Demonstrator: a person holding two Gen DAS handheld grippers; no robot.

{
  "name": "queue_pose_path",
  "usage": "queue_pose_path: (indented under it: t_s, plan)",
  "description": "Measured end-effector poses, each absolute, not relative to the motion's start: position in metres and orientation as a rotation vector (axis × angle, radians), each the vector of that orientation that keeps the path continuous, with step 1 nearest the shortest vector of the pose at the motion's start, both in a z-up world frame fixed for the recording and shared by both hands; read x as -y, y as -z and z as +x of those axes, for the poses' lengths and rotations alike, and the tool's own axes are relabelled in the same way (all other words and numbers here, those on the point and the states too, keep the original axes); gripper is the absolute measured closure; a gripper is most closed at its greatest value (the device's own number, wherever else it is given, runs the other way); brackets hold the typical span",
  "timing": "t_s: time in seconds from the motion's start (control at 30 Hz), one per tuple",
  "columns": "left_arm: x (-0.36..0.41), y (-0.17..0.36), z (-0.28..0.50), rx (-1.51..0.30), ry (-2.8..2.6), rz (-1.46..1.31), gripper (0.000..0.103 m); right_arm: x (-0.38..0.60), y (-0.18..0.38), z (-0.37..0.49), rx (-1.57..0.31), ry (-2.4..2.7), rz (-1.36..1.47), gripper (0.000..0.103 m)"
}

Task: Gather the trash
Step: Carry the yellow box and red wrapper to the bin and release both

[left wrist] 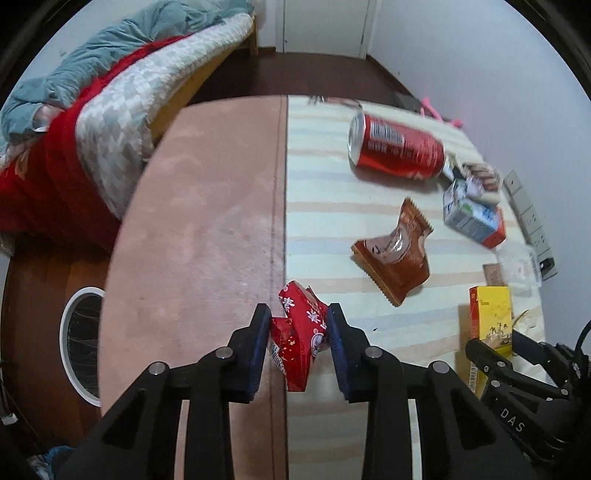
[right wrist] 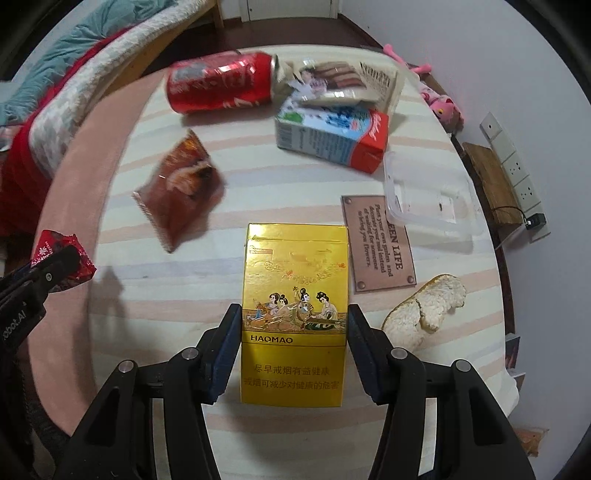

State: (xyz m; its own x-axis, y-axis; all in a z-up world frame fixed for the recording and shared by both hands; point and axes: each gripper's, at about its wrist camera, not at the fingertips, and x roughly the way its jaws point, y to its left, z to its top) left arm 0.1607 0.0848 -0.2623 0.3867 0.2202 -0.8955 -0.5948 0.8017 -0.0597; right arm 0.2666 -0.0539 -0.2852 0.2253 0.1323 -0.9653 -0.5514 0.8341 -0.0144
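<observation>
Location type: a bedroom in a home. A bed [left wrist: 110, 110] with a wooden frame is seen beside the table [left wrist: 192, 221], covered by a teal quilt [left wrist: 110, 40], a red blanket [left wrist: 40, 184] and a checked throw [left wrist: 147, 96]. Dark wood flooring [left wrist: 295, 74] is laid up to a white door [left wrist: 325, 26]. A wall socket strip [right wrist: 513, 166] is mounted on the plain wall. Pink plush toys [right wrist: 439, 99] are placed at the table's far edge. A striped cloth [right wrist: 295, 184] is spread over the table, with household litter on it.
</observation>
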Motion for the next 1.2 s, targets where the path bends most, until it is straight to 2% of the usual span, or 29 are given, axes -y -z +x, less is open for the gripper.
queue_pose_path:
  t_s: [0.4,0.7,1.0,1.2]
  plan:
    - [-0.127,0.181,0.083,-0.888,-0.624,-0.417,0.075,0.018,0.208,0.237,-1.167,-0.688,-0.341,0.045]
    - [-0.183,0.142,0.000,-0.803,-0.769,-0.438,0.075,-0.063,0.158,0.179,-1.107,-0.912,-0.345,0.045]
    - [-0.246,0.160,-0.067,-0.817,-0.881,-0.506,0.075,-0.177,0.173,0.104,-1.134,-1.102,-0.429,0.045]
    - [-0.309,0.211,-0.114,-0.862,-0.864,-0.730,0.075,-0.246,0.221,0.065,-1.200,-1.157,-0.518,0.045]
